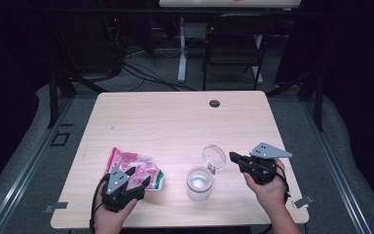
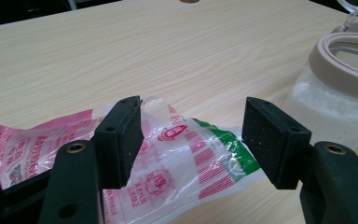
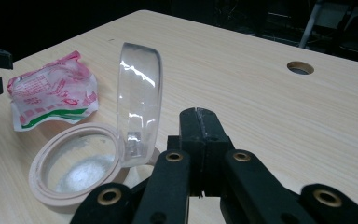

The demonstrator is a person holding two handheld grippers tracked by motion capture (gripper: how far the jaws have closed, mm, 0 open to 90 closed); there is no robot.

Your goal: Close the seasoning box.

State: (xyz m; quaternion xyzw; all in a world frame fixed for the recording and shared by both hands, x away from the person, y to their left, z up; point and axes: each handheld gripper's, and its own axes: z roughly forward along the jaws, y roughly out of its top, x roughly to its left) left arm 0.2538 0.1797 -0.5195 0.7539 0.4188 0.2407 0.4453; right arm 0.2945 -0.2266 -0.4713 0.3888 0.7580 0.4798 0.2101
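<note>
Left gripper (image 1: 137, 176) gapes wide over the crinkly pink-and-green plastic bag's (image 1: 135, 168) near-right end, clear open-lidded jar (image 1: 199, 183) just right; right gripper (image 1: 233, 157) clamped empty.

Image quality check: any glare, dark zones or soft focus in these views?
High view: table evenly lit, surroundings nearly black, overall soft. Left gripper view: bag film glints, jar at the edge looks blurry. Right gripper view: bright streaks on the clear lid, dark background, right tool close and slightly soft.
</note>
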